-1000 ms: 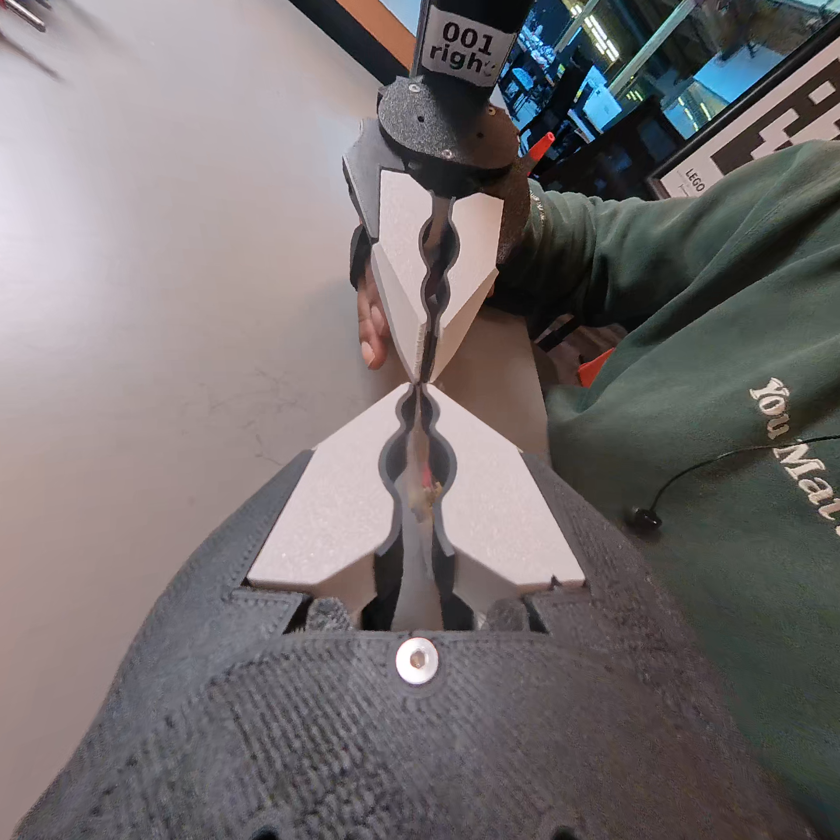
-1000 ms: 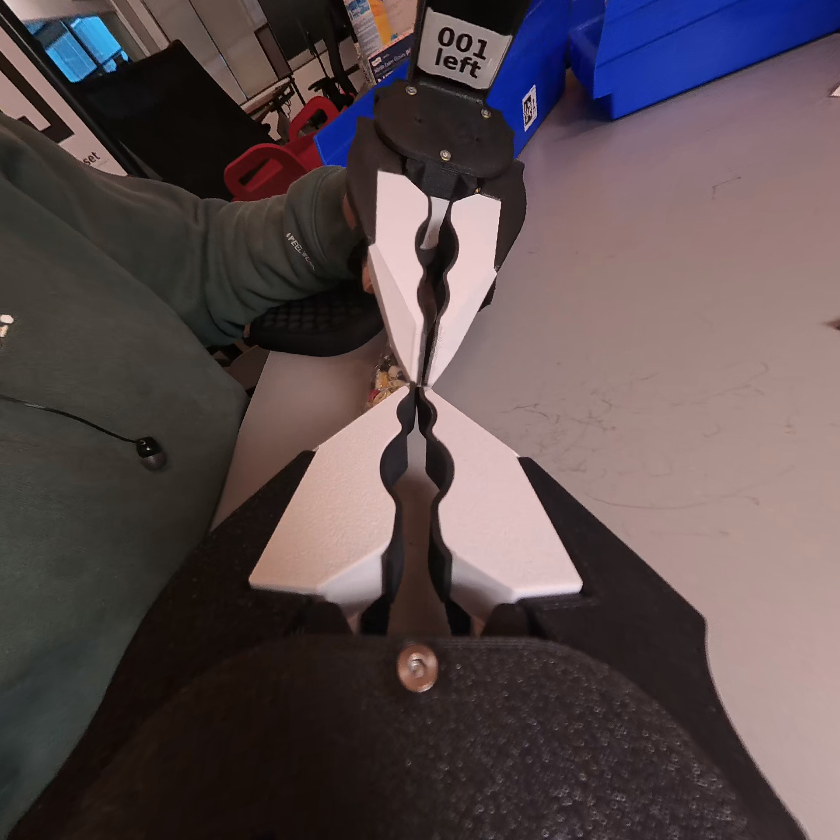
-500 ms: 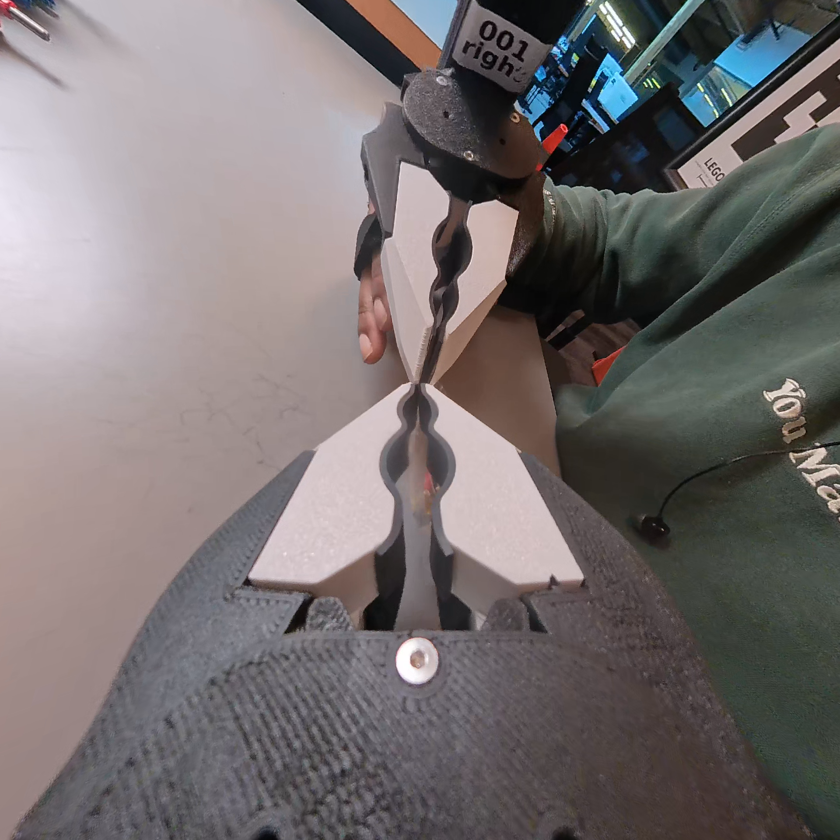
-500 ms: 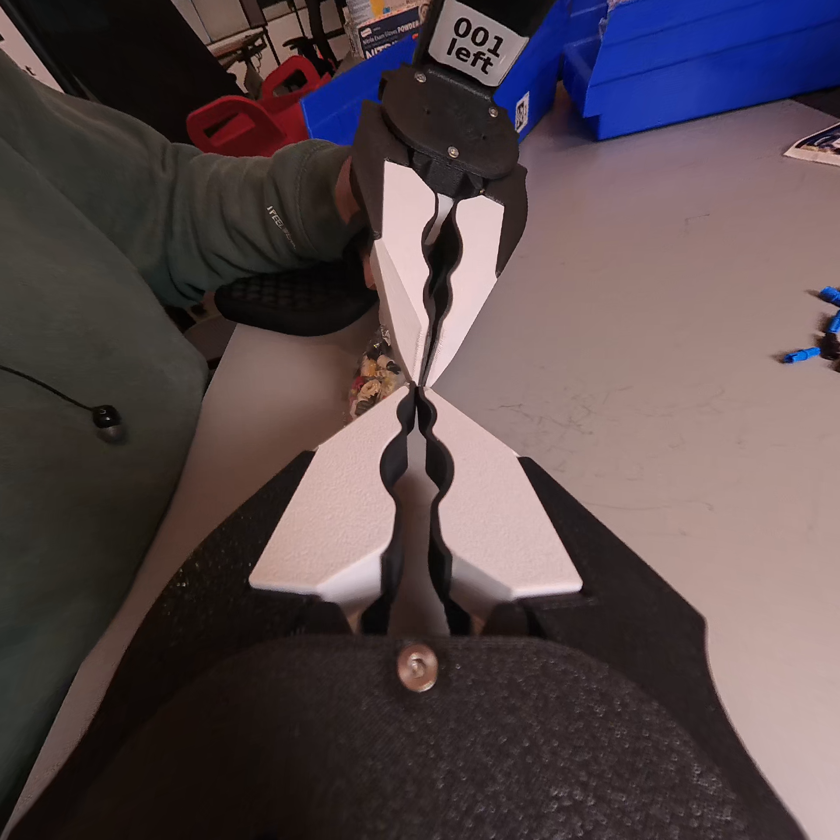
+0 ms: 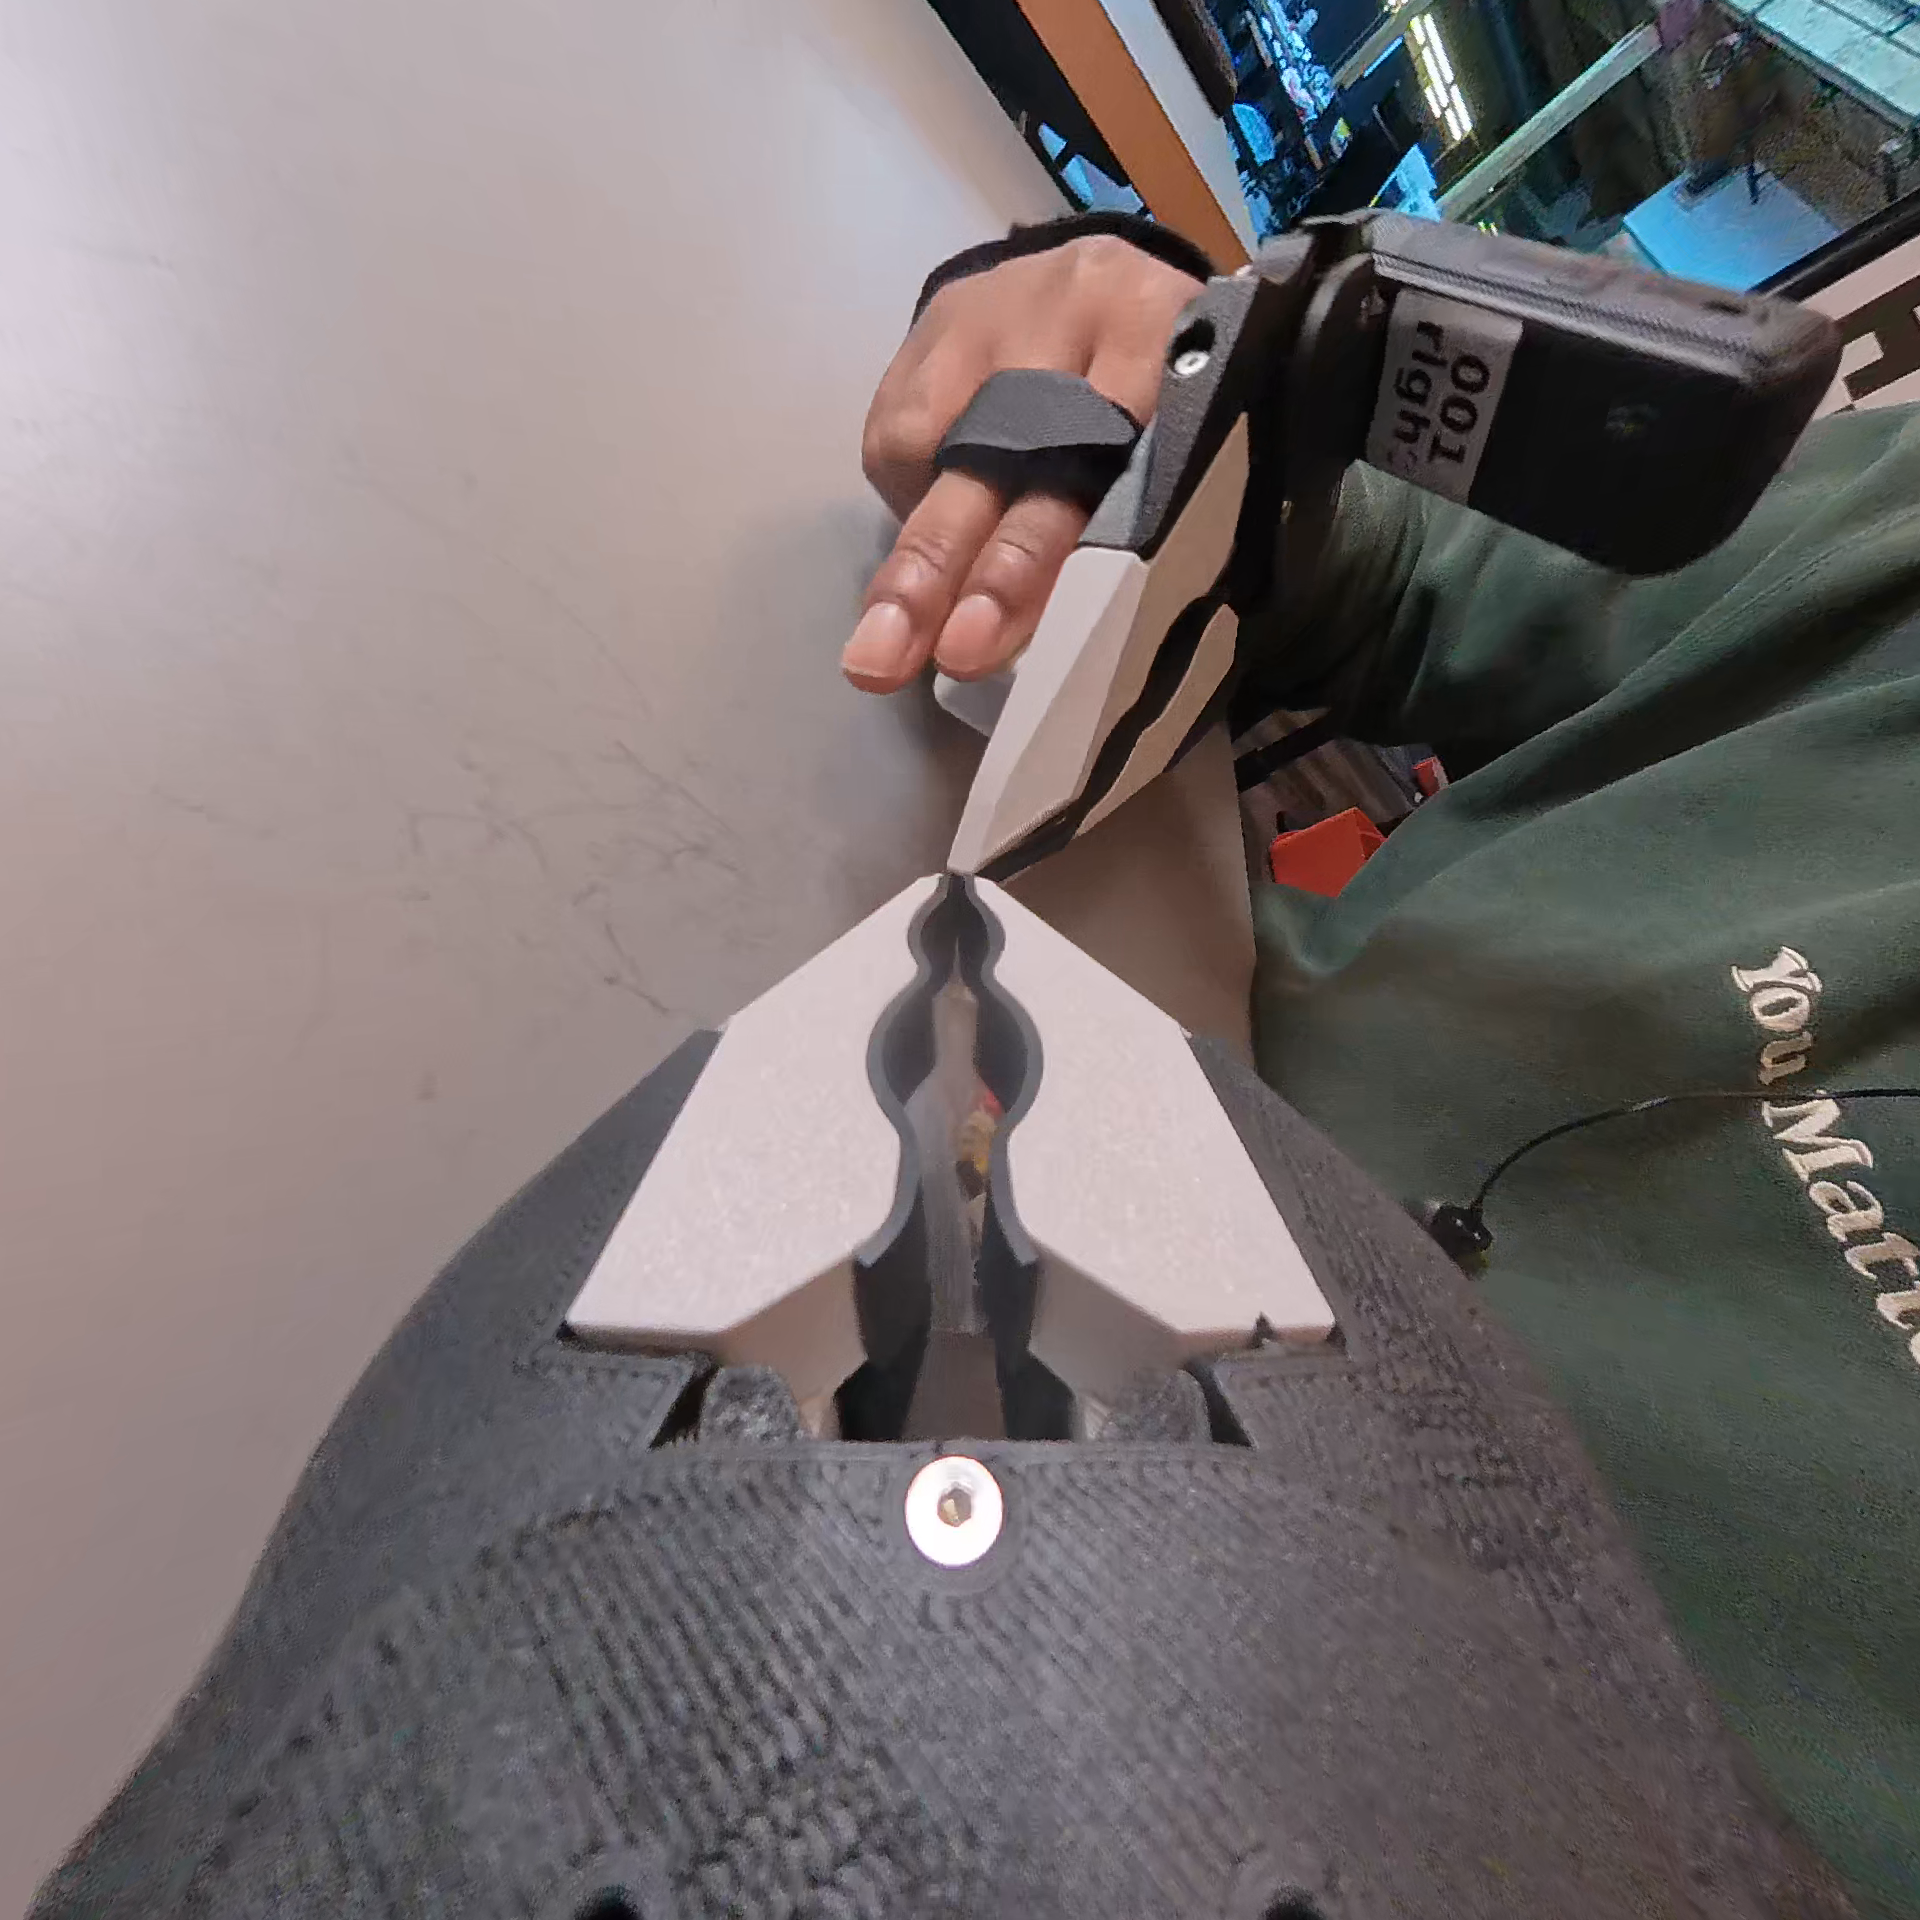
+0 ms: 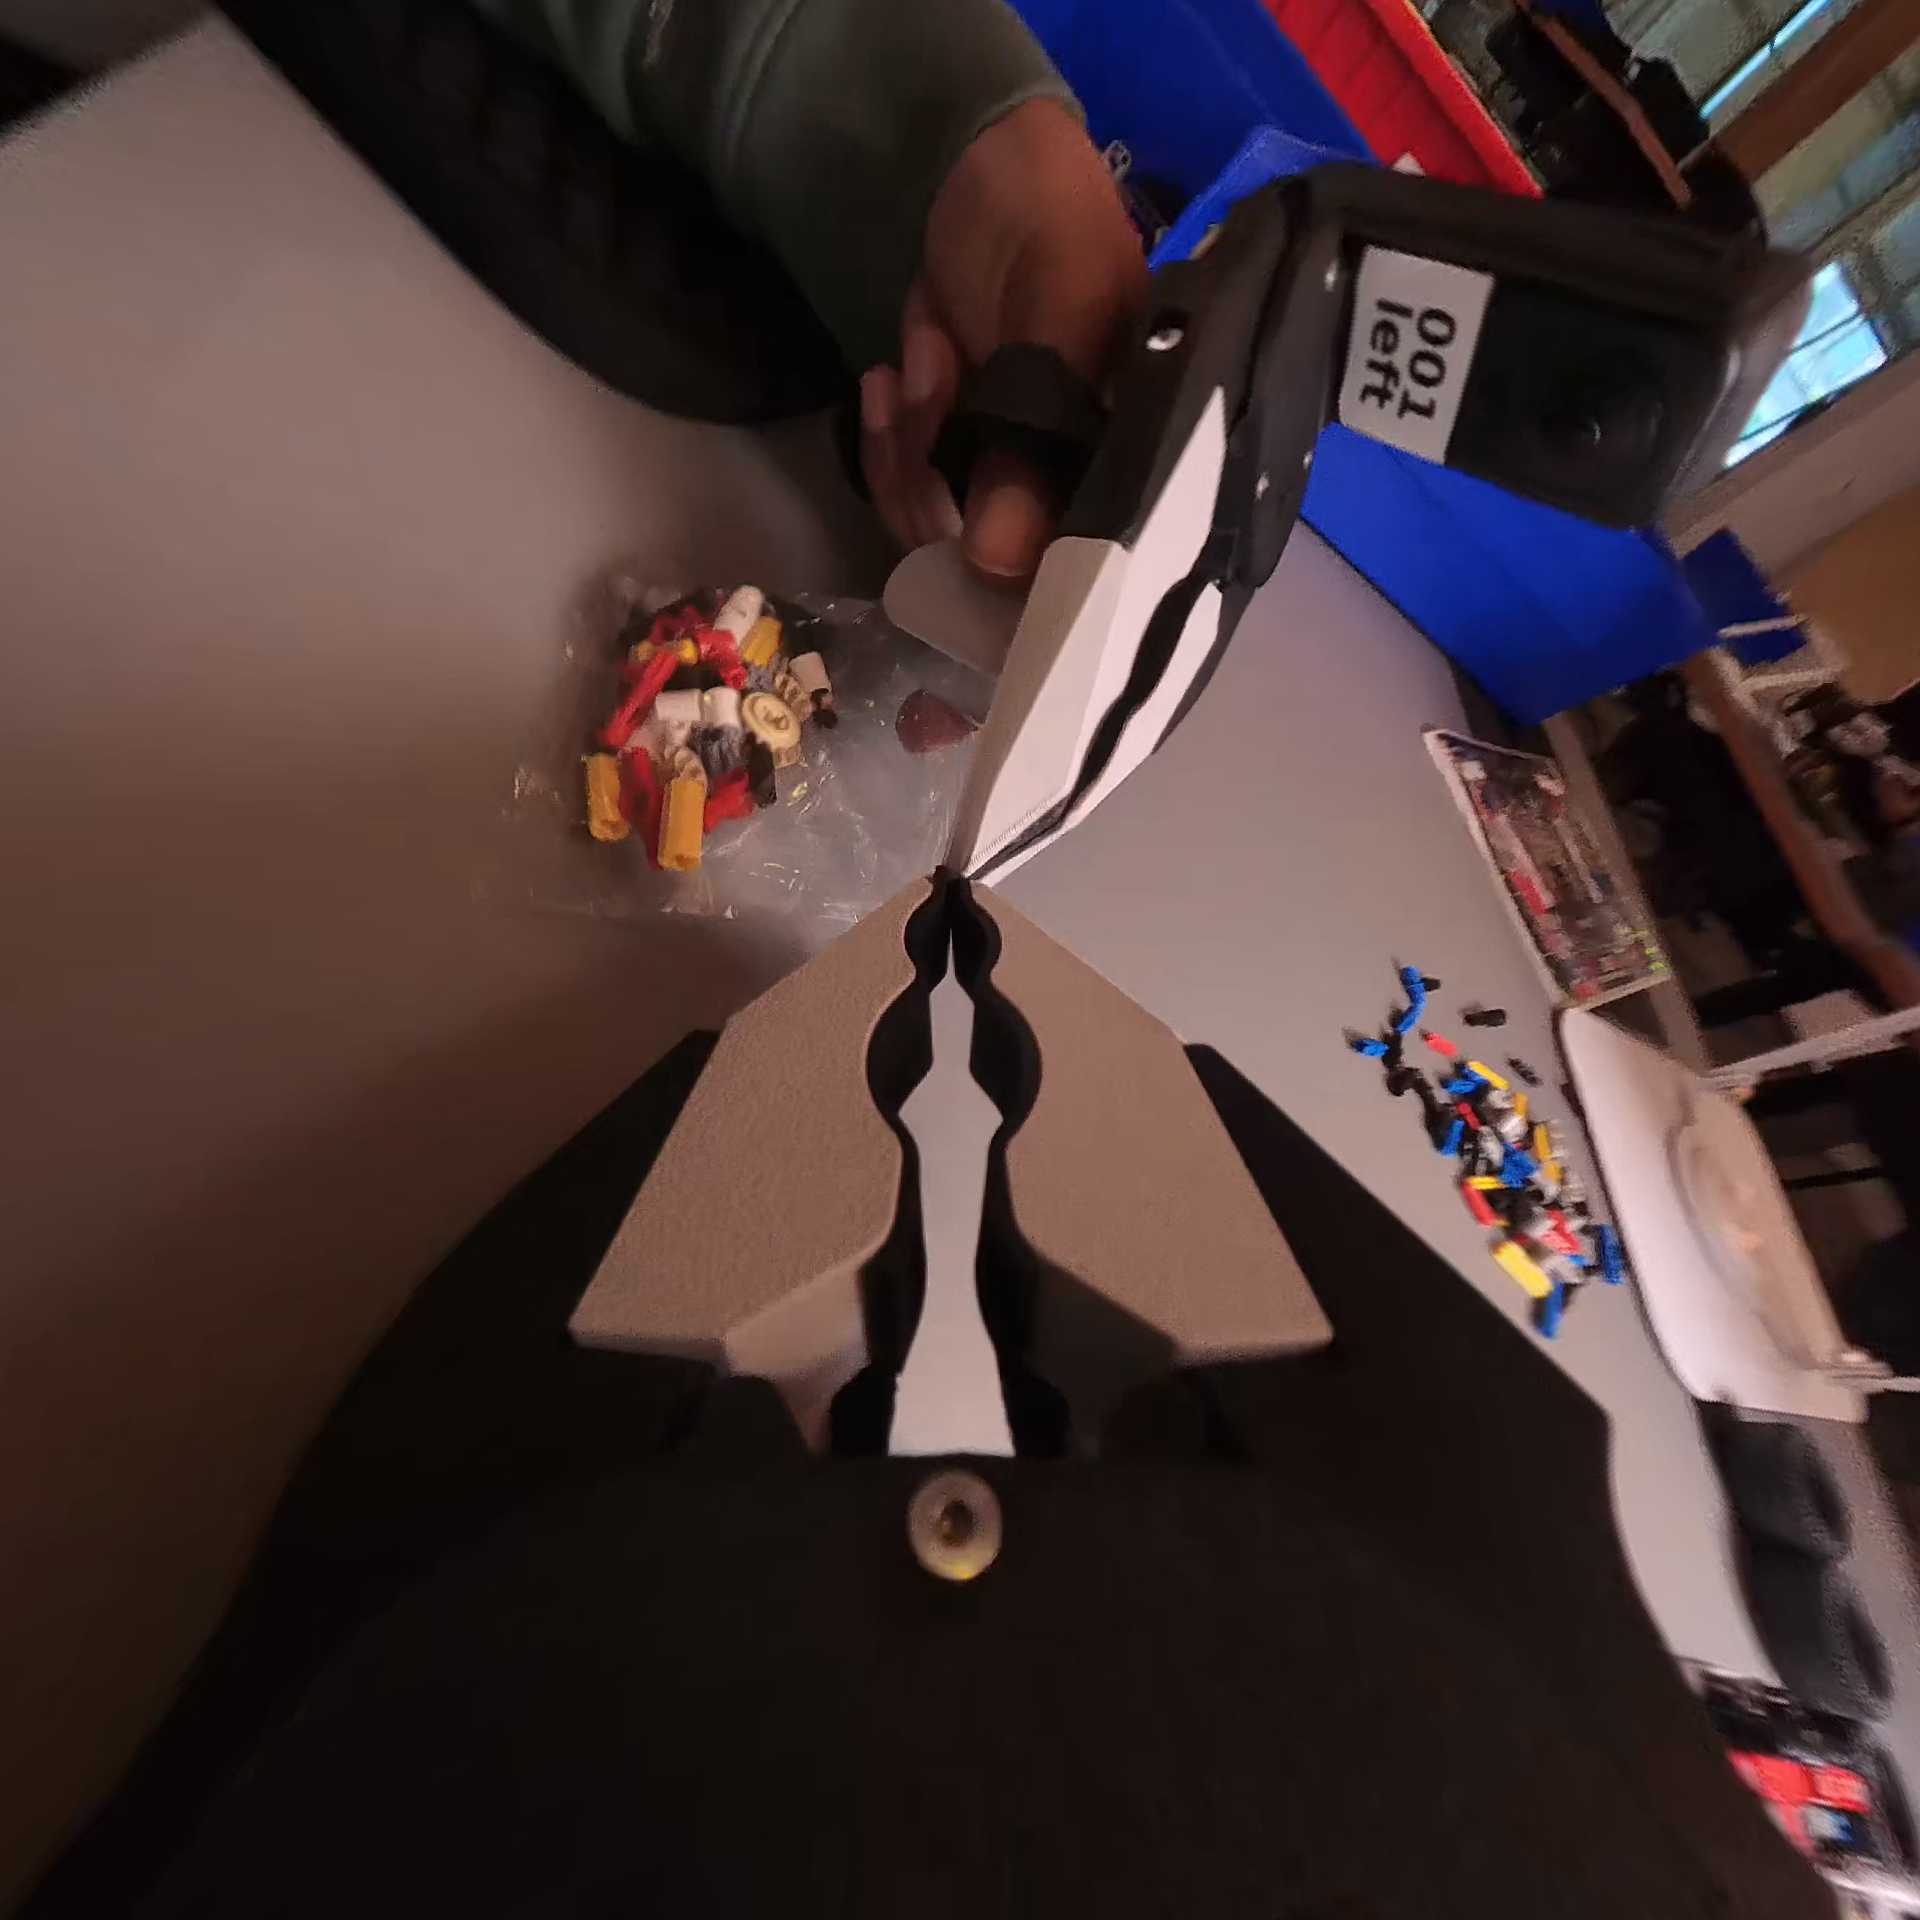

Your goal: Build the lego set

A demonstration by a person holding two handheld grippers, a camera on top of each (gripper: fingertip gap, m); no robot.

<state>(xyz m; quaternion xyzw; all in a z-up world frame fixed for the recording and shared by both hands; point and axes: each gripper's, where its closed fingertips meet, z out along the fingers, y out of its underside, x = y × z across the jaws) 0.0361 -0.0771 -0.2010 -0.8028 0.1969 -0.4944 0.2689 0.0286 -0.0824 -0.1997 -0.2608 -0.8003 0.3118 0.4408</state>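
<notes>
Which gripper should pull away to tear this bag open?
Probably right: left gripper and right gripper both pinch the edge of the clear bag, but its bricks sit under the left one.

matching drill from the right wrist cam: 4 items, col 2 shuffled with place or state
1. clear bag of pieces
2. loose pile of pieces
3. left gripper
4. booklet

a. flat near the table's far edge, beyond the loose pile
b. spread bare on the table, right of the fingers
c. shut, tips meeting the right gripper's tips
d. left of the fingers, red, yellow and white parts inside

Pairs: 1-d, 2-b, 3-c, 4-a
</notes>
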